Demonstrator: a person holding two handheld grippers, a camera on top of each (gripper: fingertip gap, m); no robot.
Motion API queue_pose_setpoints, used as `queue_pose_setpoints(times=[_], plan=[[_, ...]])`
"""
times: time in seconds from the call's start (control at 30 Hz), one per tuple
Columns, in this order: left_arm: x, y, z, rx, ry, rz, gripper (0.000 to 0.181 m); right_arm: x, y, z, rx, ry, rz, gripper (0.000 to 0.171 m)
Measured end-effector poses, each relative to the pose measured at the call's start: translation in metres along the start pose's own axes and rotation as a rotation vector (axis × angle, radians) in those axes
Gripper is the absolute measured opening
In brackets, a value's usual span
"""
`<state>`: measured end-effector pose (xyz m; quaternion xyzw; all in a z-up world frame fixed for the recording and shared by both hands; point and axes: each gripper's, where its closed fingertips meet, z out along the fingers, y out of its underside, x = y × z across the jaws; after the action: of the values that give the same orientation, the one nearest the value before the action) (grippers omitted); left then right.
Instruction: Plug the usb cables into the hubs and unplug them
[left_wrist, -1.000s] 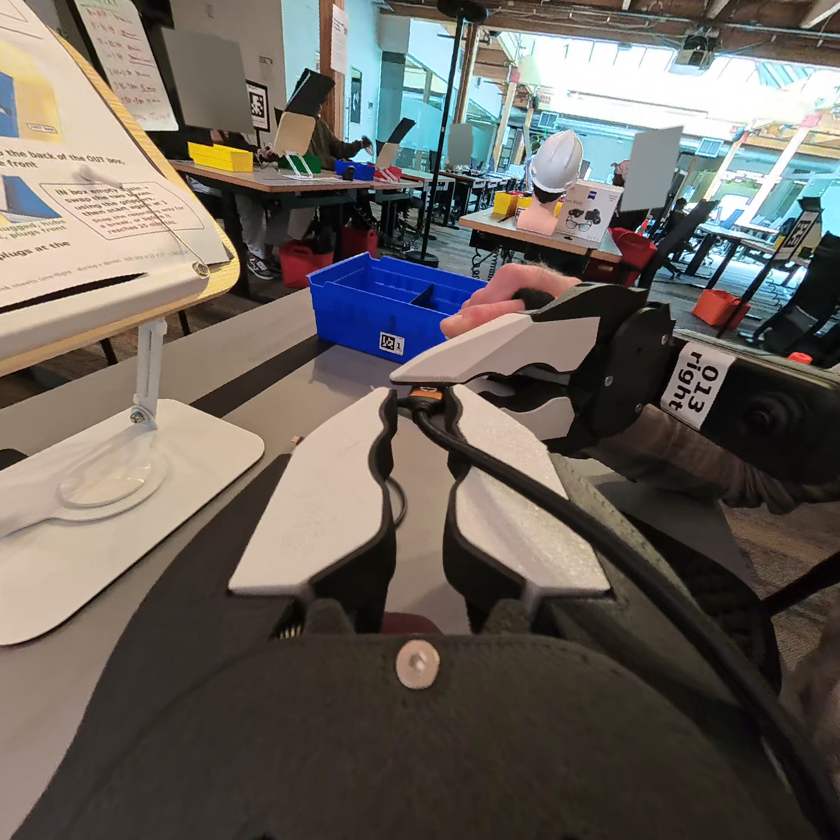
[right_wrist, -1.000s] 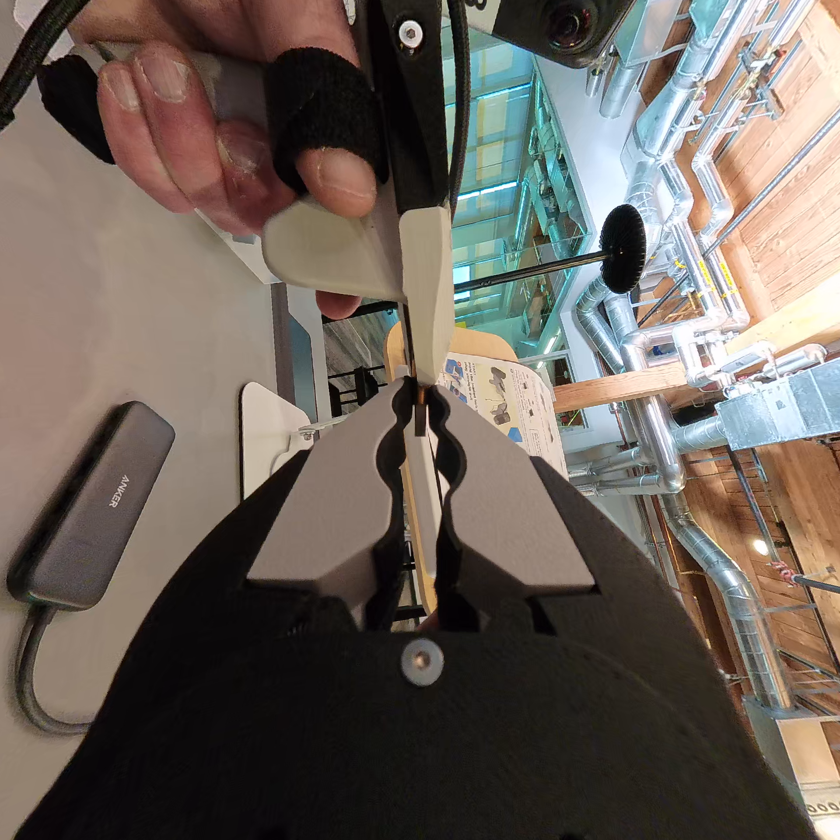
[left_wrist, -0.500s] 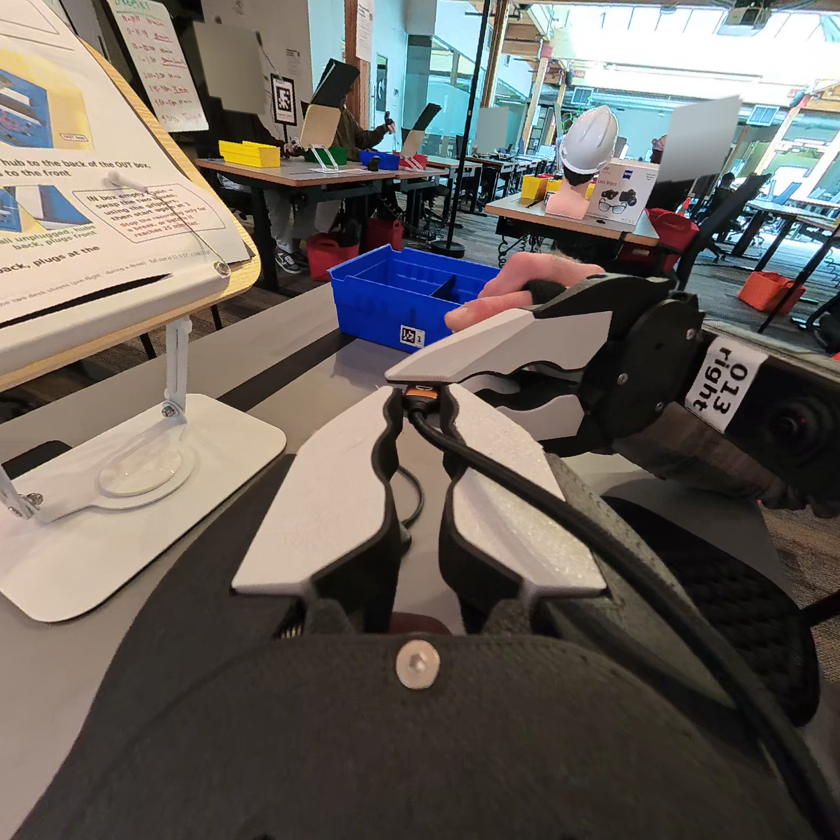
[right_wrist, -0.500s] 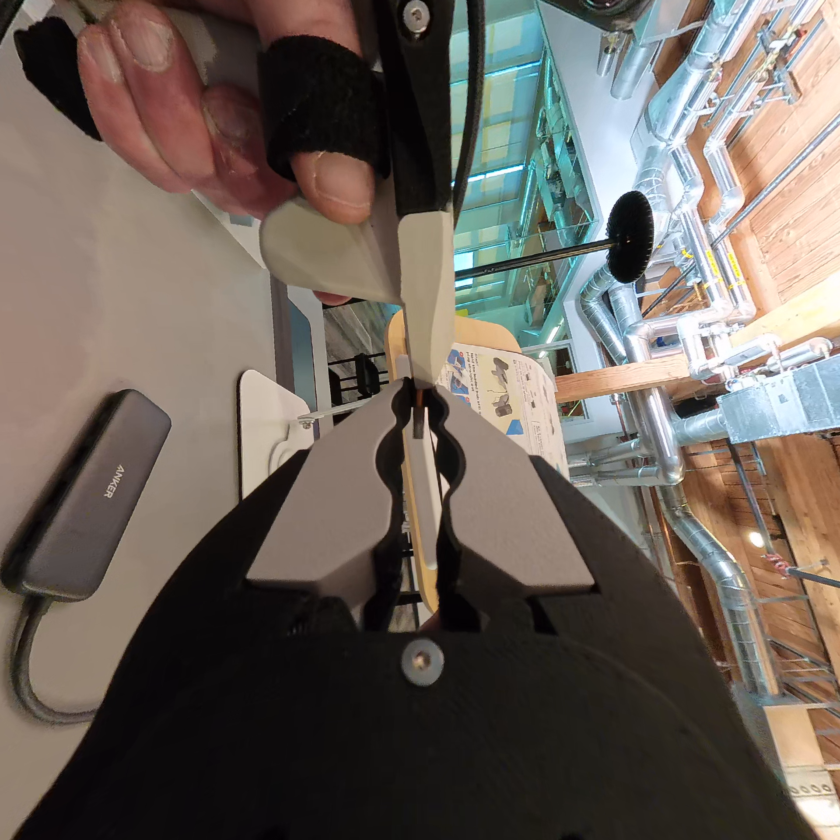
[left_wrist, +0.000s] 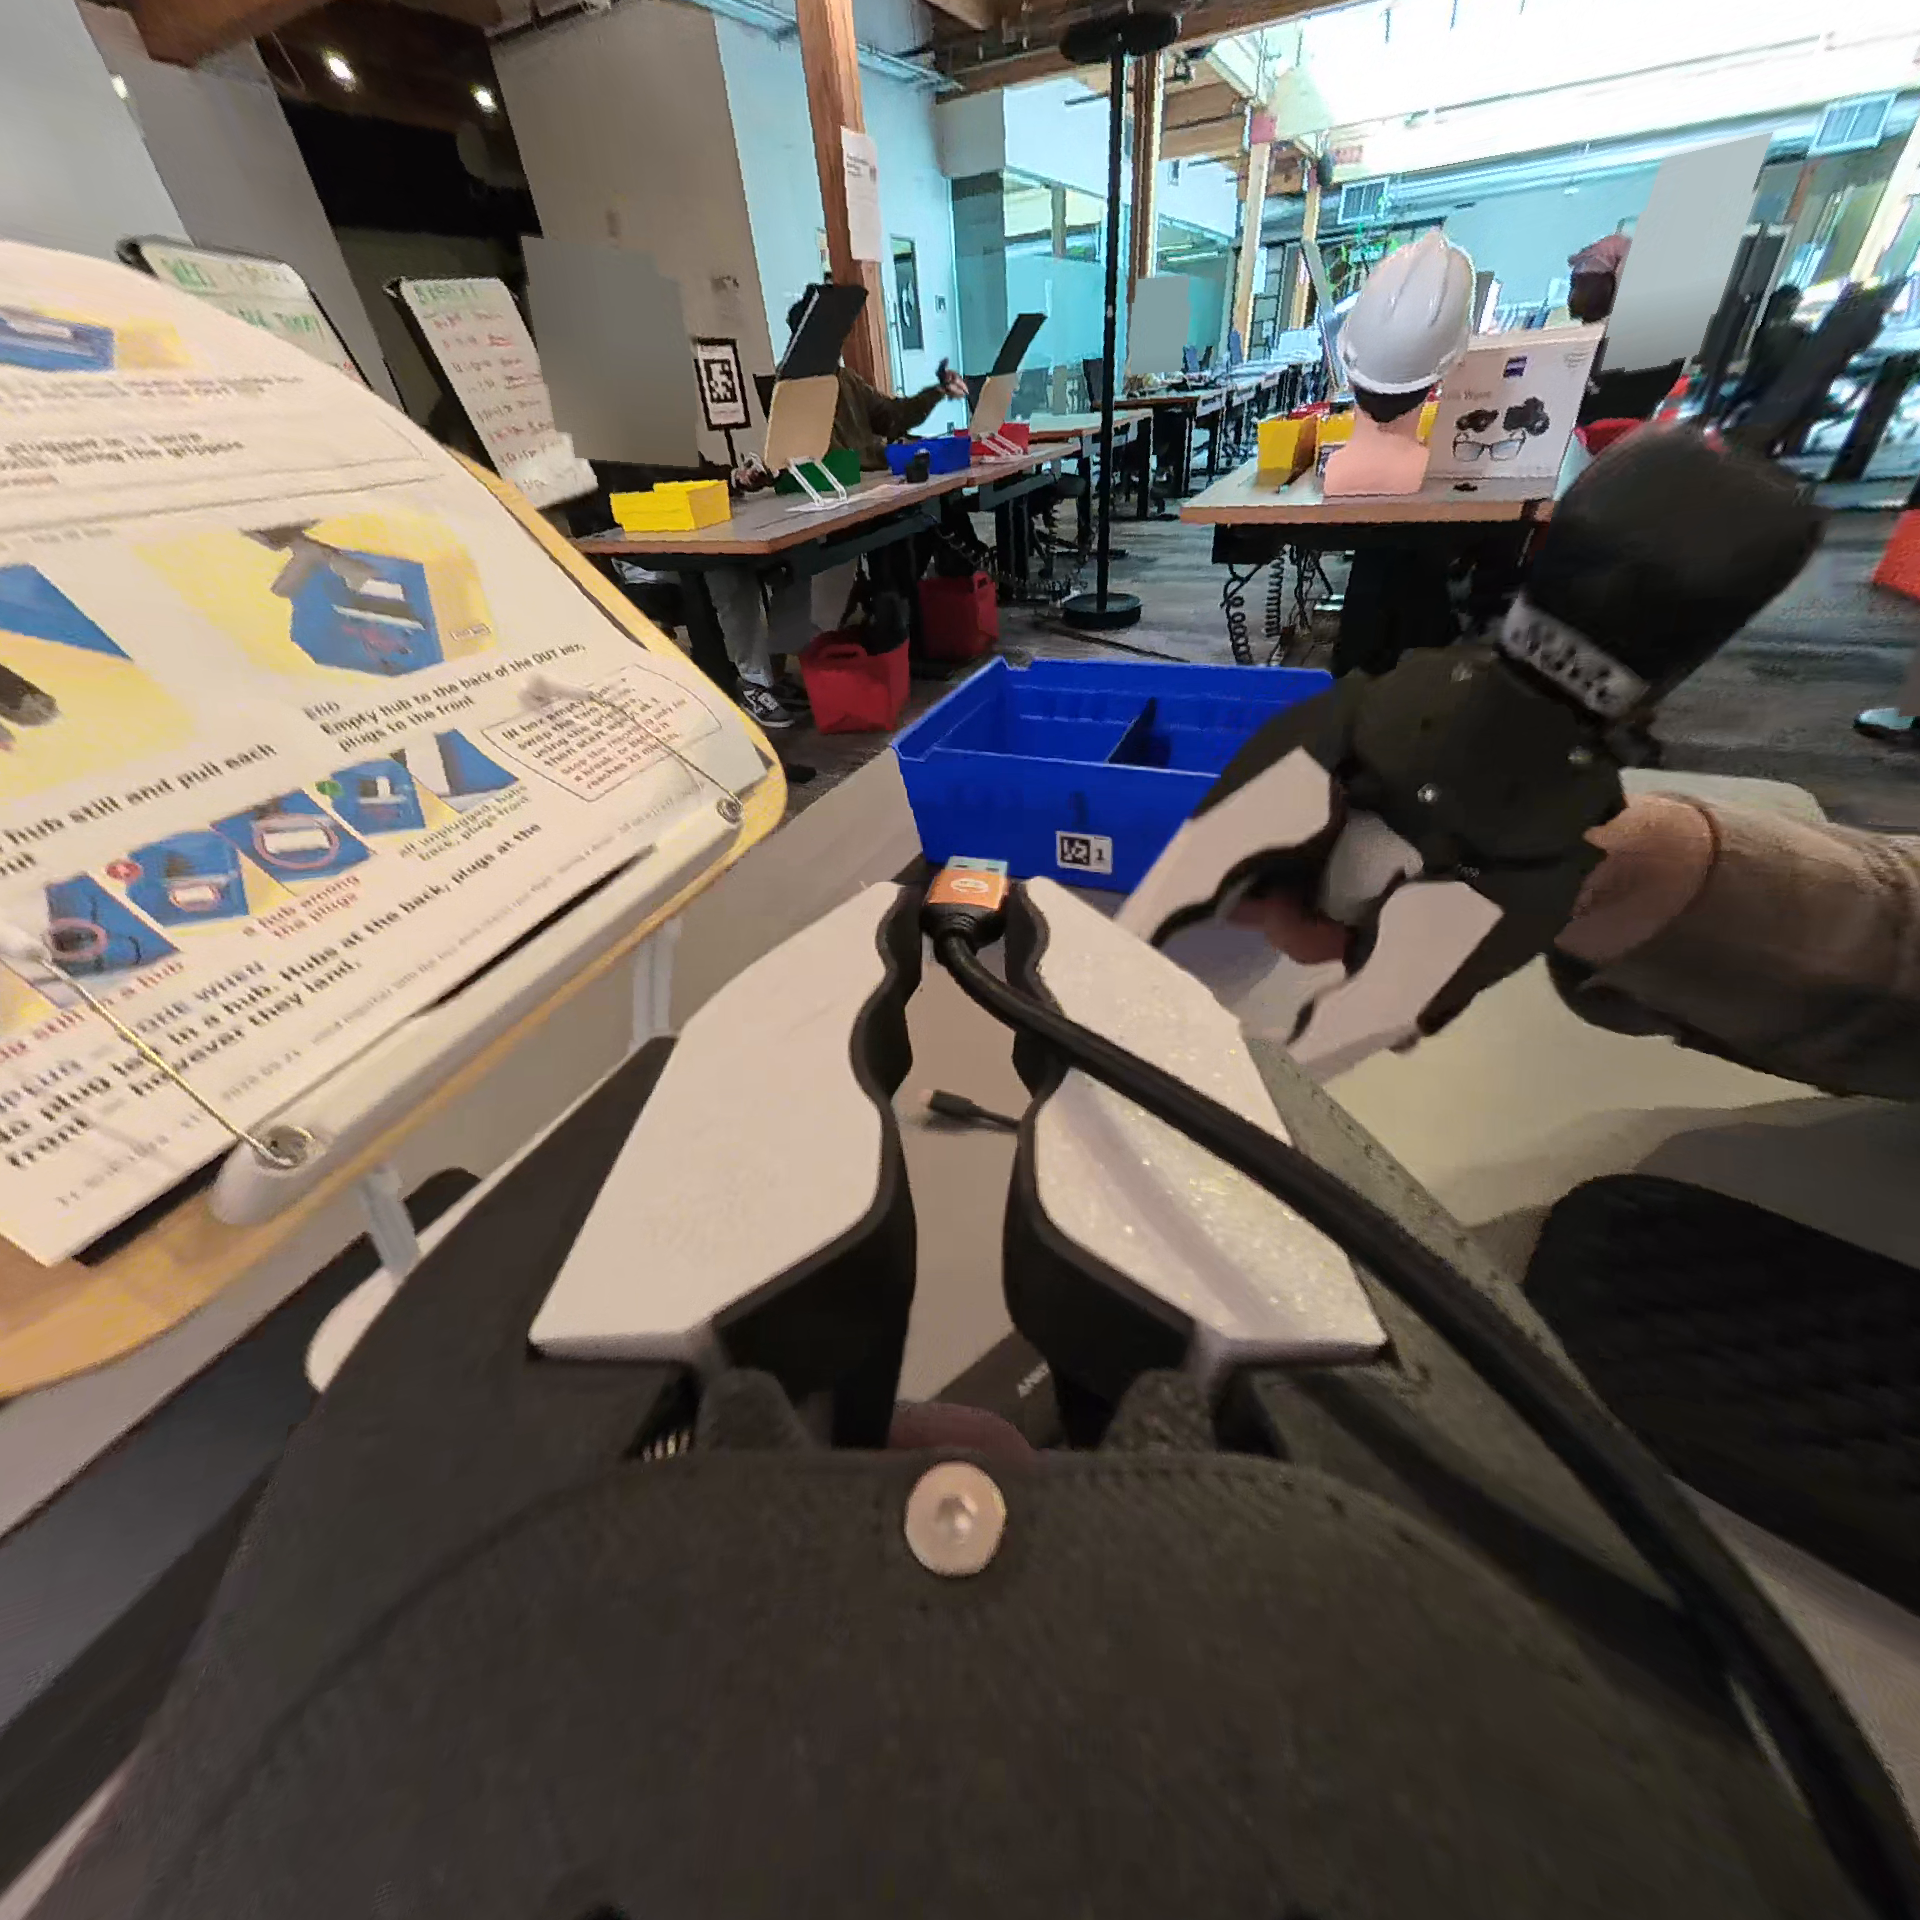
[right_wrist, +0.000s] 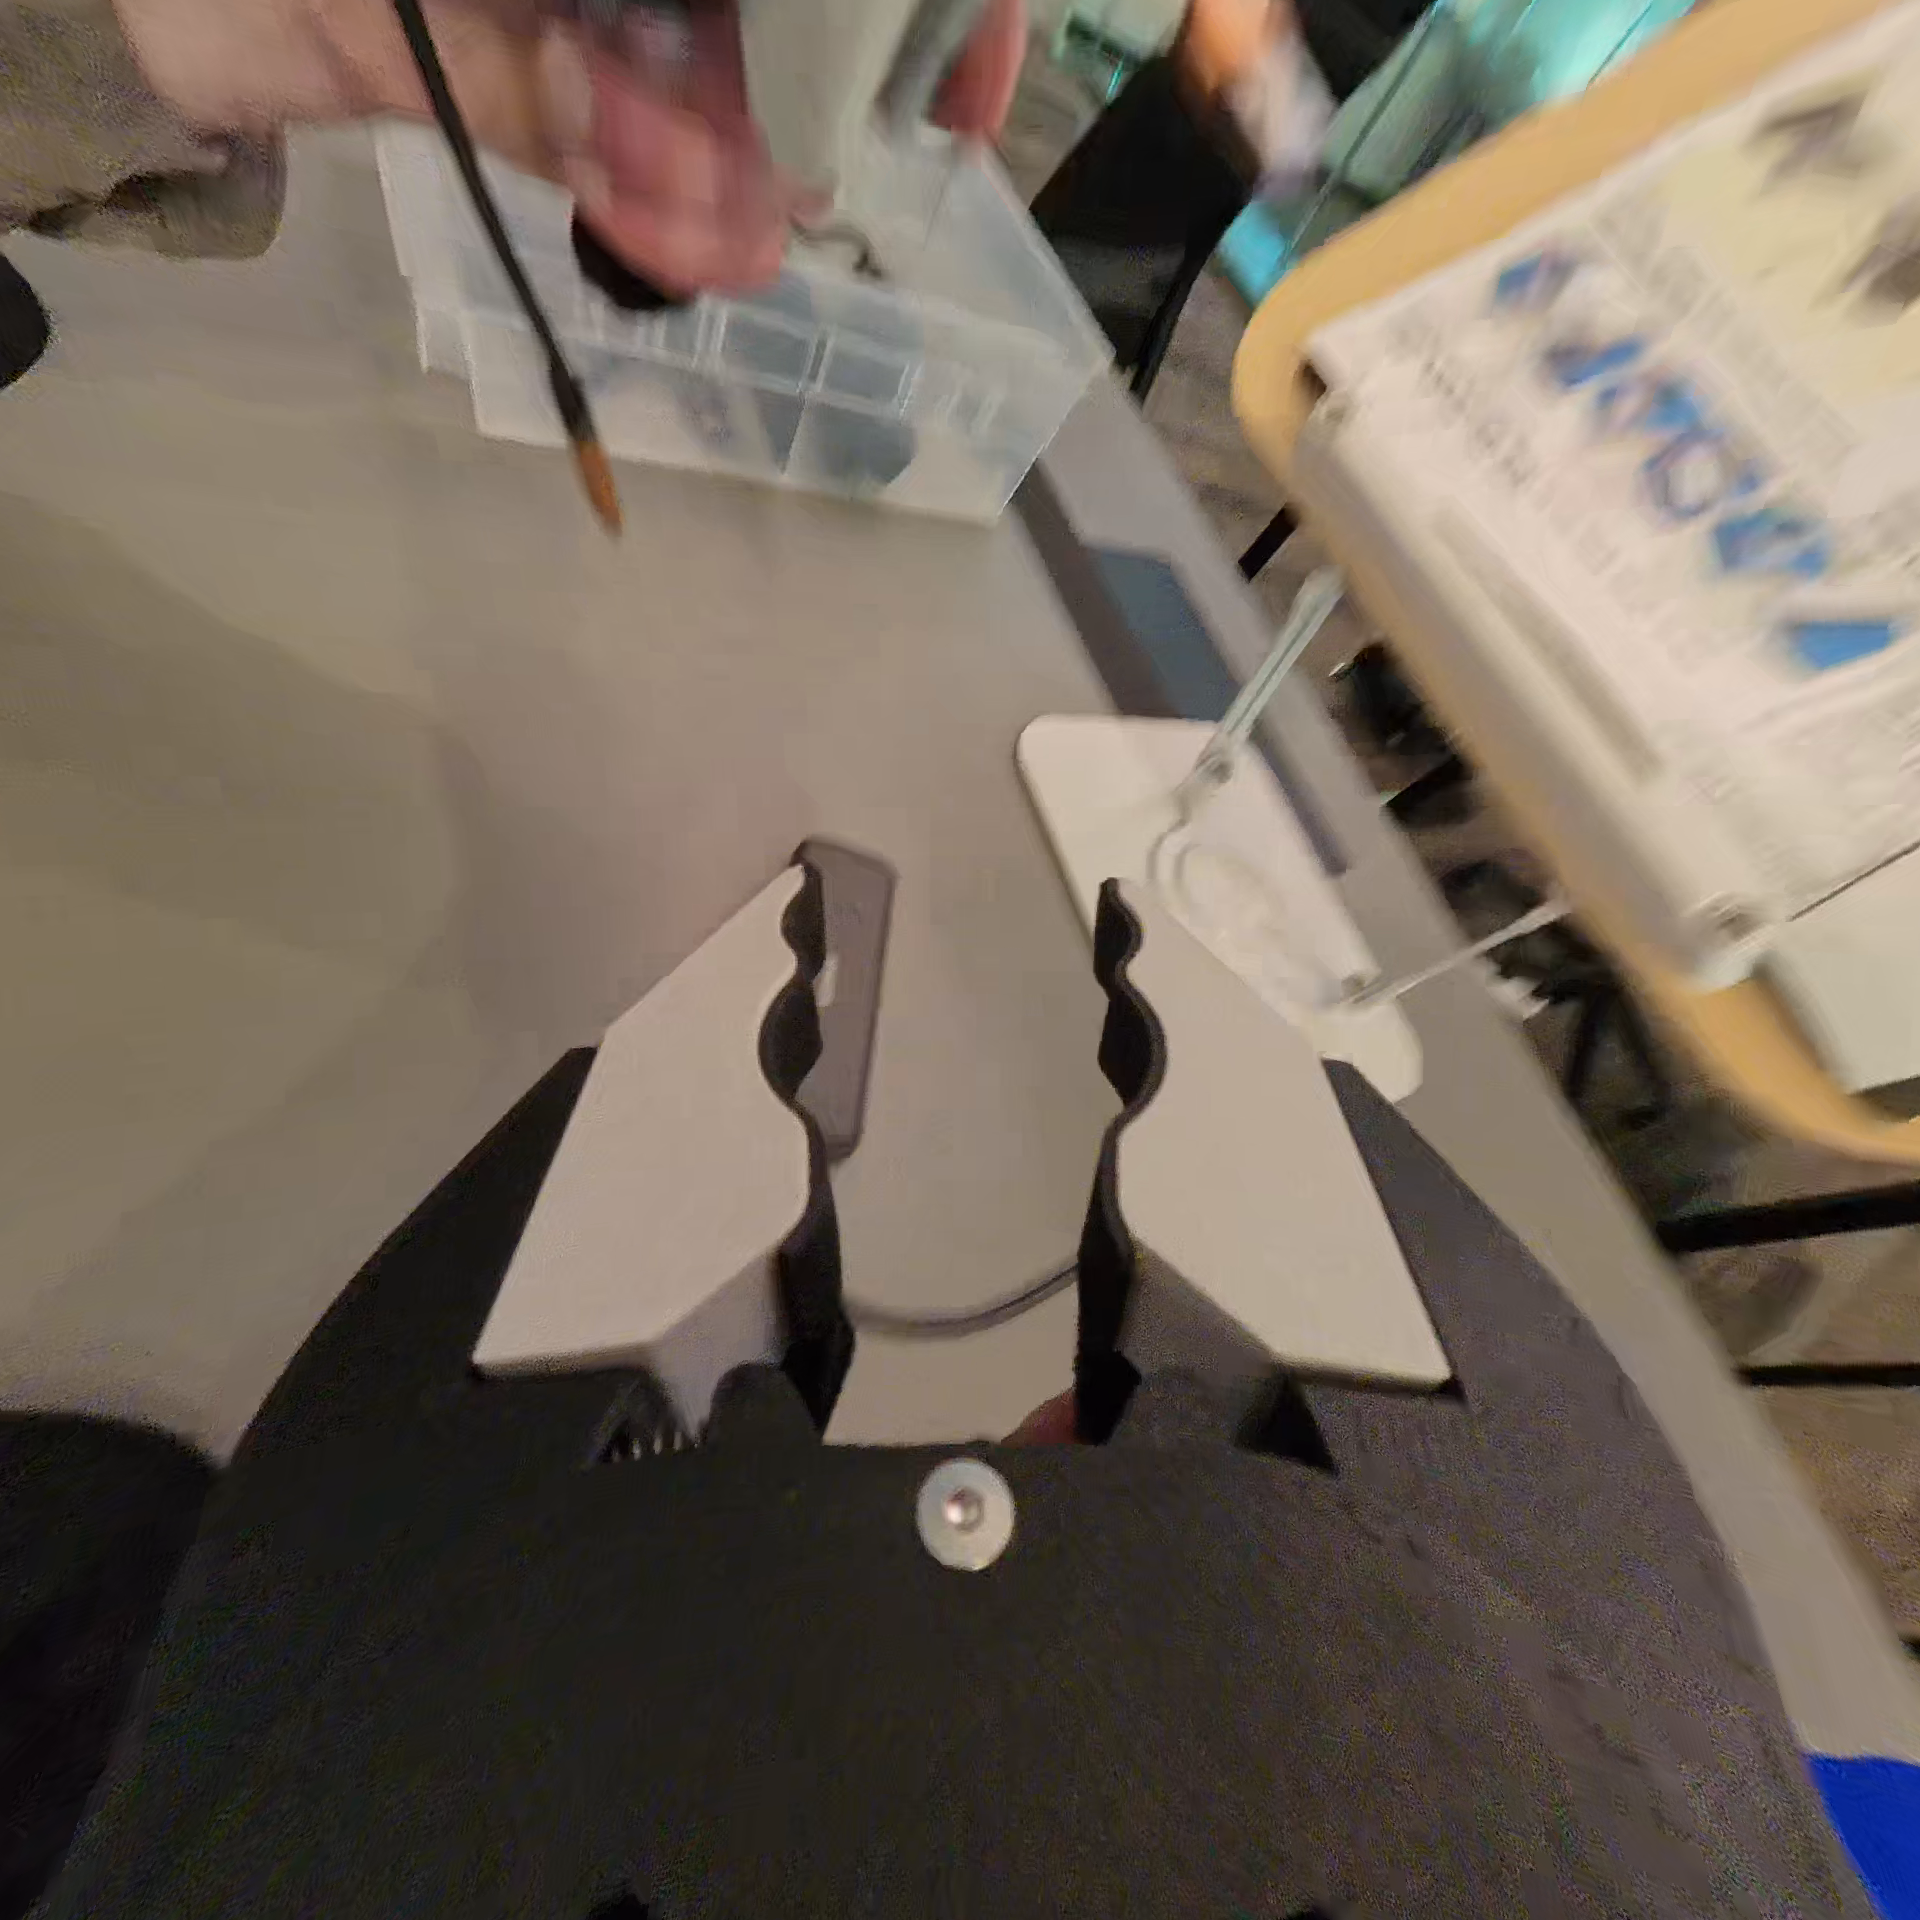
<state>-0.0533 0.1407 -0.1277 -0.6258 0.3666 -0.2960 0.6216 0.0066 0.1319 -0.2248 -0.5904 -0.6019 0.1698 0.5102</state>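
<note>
Left wrist view shows the left gripper (left_wrist: 961, 914) pinching the orange USB plug (left_wrist: 968, 890), its black cable (left_wrist: 1195, 1101) trailing back; the right gripper (left_wrist: 1236, 956), which half a second ago was clamped on that plug's tip, has let go and swung away, jaws spread; it now looks down on the grey hub (right_wrist: 847, 997) near the table's (right_wrist: 312, 779) stand-side edge, probably to steady it for plugging.

We are seeing a matt grey counter (right_wrist: 312, 727), a glossy blue plastic bin (left_wrist: 997, 821), and speckled white fingers (left_wrist: 1153, 1164).
</note>
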Motion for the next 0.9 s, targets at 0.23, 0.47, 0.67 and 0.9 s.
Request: queue_pose_setpoints(times=[0.23,0.47,0.67,0.9], plan=[[-0.009,-0.011,0.006,0.025,-0.008,0.068,0.015,-0.043,0.079,0.035,-0.15,-0.133,0.239,0.06],[-0.014,-0.005,0.002,0.042,-0.011,0.053,0.015,-0.053,0.12,0.055,-0.279,-0.144,0.29,0.054],[-0.017,-0.002,0.002,0.039,-0.012,0.046,0.015,-0.053,0.118,0.061,-0.279,-0.191,0.31,0.04],[-0.016,-0.002,0.001,0.039,-0.012,0.048,0.015,-0.049,0.114,0.065,-0.263,-0.174,0.309,0.04]])
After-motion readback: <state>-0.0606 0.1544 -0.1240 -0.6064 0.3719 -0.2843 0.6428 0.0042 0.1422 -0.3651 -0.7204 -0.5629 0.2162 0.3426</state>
